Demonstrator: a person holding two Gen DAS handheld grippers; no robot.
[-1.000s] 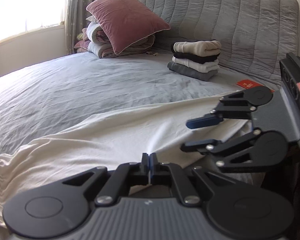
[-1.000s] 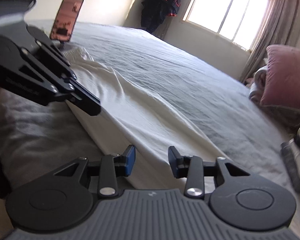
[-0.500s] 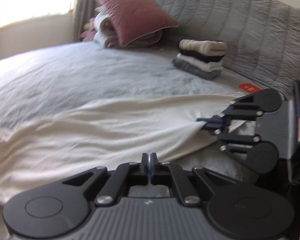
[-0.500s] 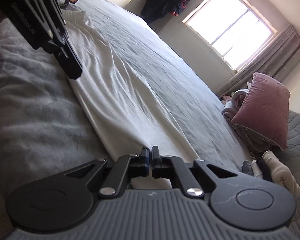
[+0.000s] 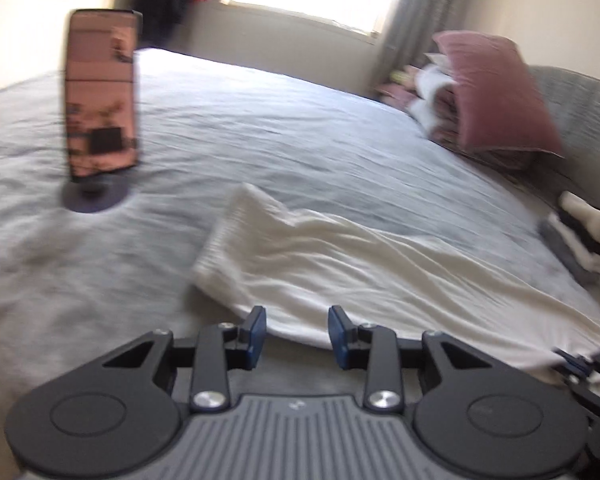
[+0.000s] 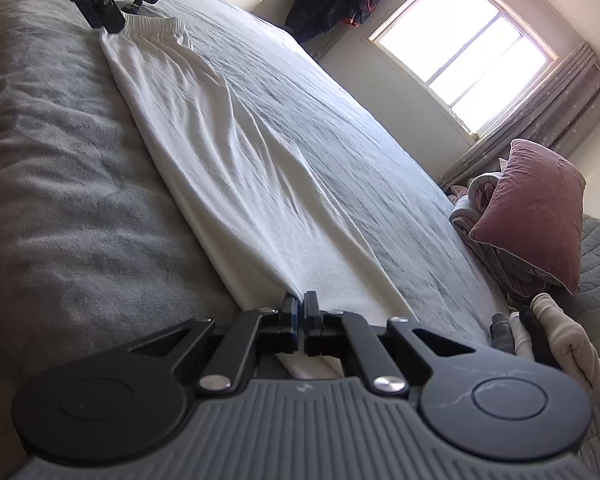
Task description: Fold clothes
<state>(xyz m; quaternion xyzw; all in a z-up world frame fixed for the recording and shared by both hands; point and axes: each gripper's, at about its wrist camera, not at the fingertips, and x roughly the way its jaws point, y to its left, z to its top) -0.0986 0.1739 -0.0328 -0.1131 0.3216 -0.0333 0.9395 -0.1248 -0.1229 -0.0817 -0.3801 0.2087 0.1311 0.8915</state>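
A long white garment (image 6: 236, 168) lies stretched flat across the grey bed (image 6: 60, 184), running along its near edge. Your right gripper (image 6: 301, 312) has its jaws pressed together on one end of the garment, the cloth fanning out in creases from the pinch. Your left gripper (image 5: 296, 330) has its jaws wide apart, holding nothing, hovering just above the garment's near edge by its ribbed end (image 5: 224, 240); from the right wrist view it shows as a dark shape at the garment's far end (image 6: 96, 0). Beyond that end of the garment, a phone (image 5: 100, 92) stands upright on a round stand on the bed. At the garment's other end, toward the quilted headboard (image 6: 596, 264), sits a small stack of folded clothes (image 6: 556, 332) in white, black and grey. Farther from the garment, a pink pillow (image 6: 536, 216) leans on bundled bedding under the window (image 6: 460, 44). The left wrist view is blurred.
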